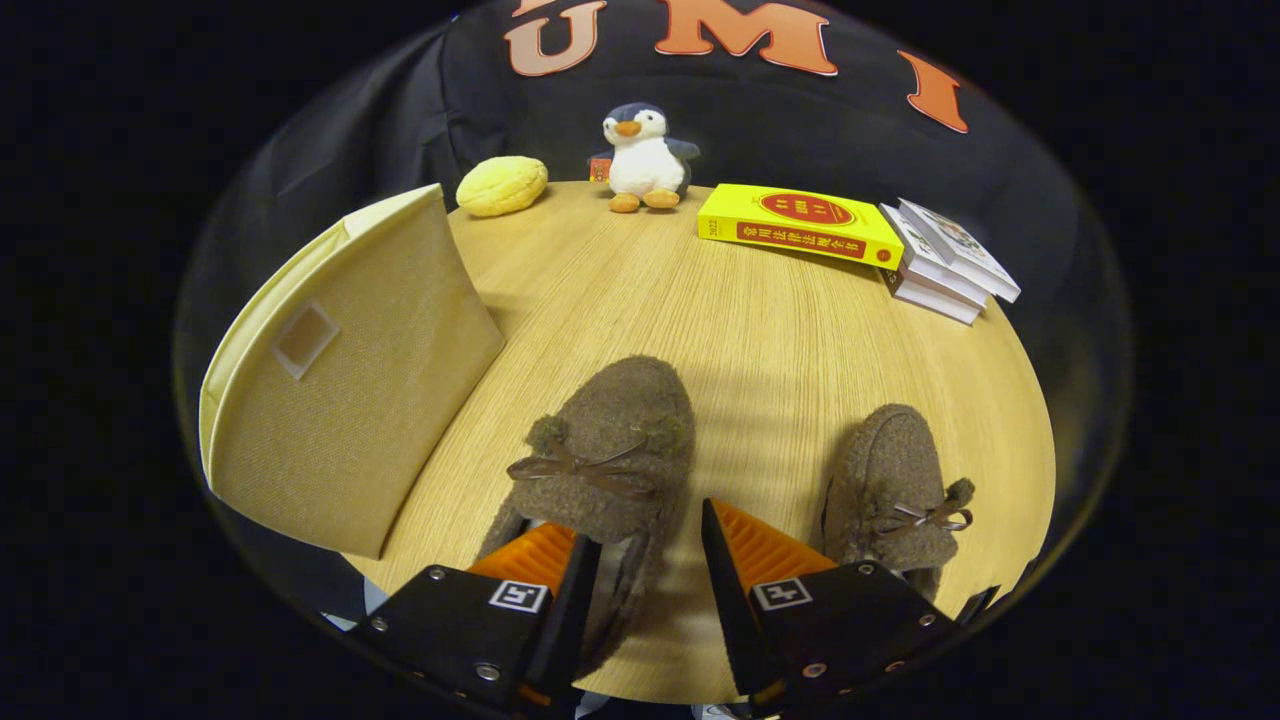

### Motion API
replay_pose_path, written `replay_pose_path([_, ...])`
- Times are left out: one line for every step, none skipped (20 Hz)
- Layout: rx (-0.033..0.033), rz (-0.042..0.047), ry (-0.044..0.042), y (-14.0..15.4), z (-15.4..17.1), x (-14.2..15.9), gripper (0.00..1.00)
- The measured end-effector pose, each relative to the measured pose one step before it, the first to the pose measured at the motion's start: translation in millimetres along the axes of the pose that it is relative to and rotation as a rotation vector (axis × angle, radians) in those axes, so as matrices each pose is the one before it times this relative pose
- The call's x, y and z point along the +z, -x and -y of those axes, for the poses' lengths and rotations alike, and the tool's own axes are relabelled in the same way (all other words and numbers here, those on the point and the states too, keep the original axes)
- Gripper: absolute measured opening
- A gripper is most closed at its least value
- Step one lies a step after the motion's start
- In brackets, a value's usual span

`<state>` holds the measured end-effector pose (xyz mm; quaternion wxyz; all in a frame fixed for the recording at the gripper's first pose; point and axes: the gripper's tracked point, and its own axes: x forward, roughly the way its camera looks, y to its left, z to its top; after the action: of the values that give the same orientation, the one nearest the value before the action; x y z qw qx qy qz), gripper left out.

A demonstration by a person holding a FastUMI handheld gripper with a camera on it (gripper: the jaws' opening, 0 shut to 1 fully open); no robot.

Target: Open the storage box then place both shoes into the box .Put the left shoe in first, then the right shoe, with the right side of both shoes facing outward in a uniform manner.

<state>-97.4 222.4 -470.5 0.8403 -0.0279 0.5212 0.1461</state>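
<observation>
The hand-held gripper (650, 545) hangs spread, straddling the near side wall of the left shoe (605, 455), apparently to pinch it.

Open wood is stretching ahead between the shoes; the left shoe (610, 440) is sitting under the spread fingers (760, 550), storage box (350, 380) crowding beside it.

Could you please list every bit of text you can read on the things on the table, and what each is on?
"2022": on the yellow book's spine, at its near-left end.
Red Chinese characters on that spine and cover: too small to read surely.
White books and the penguin's tag: blurred.
Gripper, open around a shoe's side: square markers, no words.
</observation>
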Motion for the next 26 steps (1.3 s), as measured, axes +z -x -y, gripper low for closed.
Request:
replay_pose_path([0.00362,-0.00918,-0.00669,-3.92,-0.76,-0.51,0.51])
replay_pose_path([-0.00421,0.00652,-0.00523,-0.94,0.35,1.00,0.47])
replay_pose_path([-0.01209,0.01783,-0.00046,-0.29,0.91,4.19,0.41])
replay_pose_path([-0.01296,0.01707,0.00333,-4.11,3.40,4.25,0.39])
replay_pose_path([-0.00699,-0.00132,0.00686,-2.35,2.09,-1.06,0.31])
replay_pose_path([-0.00716,-0.02858,0.00137,-1.09,3.42,-4.89,0.25])
replay_pose_path([0.01420,-0.02202,-0.03554,1.32,-0.42,-1.46,0.09])
replay_pose_path([0.01634,-0.02300,-0.05209,-1.03,-1.00,-1.32,0.06])
replay_pose_path([0.00707,-0.02149,-0.03969,2.28,0.79,-1.10,0.05])
replay_pose_path([-0.00811,-0.00421,-0.01889,4.95,3.75,3.01,0.04])
replay_pose_path([-0.01075,0.00658,0.00382,4.86,2.10,4.21,0.04])
replay_pose_path([-0.00757,0.00606,0.01556,5.81,0.09,3.42,0.04])
replay_pose_path([0.00336,0.00482,0.00872,7.16,-3.03,4.24,0.04])
replay_pose_path([0.00958,0.00371,-0.00220,8.99,-5.25,2.88,0.04])
replay_pose_path([0.01299,0.00427,-0.00779,9.69,-6.98,5.27,0.04])
replay_pose_path([0.01233,0.00649,-0.00696,10.80,-8.33,6.80,0.04])
replay_pose_path([0.01070,0.00779,-0.00452,11.44,-9.68,7.86,0.04])
replay_pose_path([0.00783,0.01209,0.00073,12.21,-8.74,11.18,0.04])
replay_pose_path([0.00174,0.01337,0.00476,11.46,-8.36,11.57,0.04])
replay_pose_path([-0.00169,0.01185,0.00274,10.97,-7.31,9.89,0.04])
replay_pose_path([0.00320,0.01185,0.00074,9.24,-8.54,10.39,0.04])
replay_pose_path([0.01124,0.01220,-0.00272,8.51,-11.20,10.61,0.04])
replay_pose_path([0.01876,0.01145,-0.00195,5.90,-13.61,10.23,0.04])
replay_pose_path([0.02039,0.00704,-0.00117,5.19,-13.22,8.58,0.04])
replay_pose_path([0.01751,0.00814,0.00110,2.65,-13.91,7.91,0.04])
replay_pose_path([0.01321,0.00321,0.00650,1.22,-12.60,6.66,0.04])
